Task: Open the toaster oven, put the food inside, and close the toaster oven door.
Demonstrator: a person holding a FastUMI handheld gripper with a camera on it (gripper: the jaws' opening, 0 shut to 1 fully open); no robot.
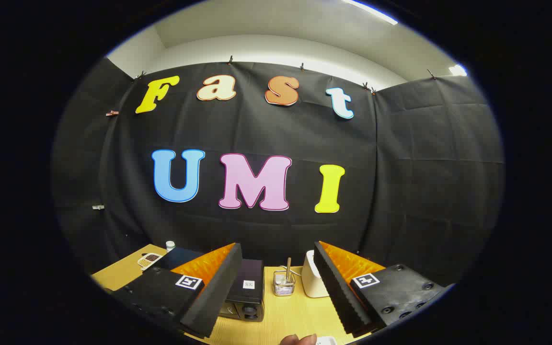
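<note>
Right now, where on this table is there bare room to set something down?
With the gripper open, bare wood shows between its fingers, nearer than the clear holder. Another strip of table lies this side of the small dish. The back row is crowded: black toaster oven, holder, white appliance.

Hand-held gripper point(276, 287): blk ribbed fingers, orange backs, square b/w markers.
</note>
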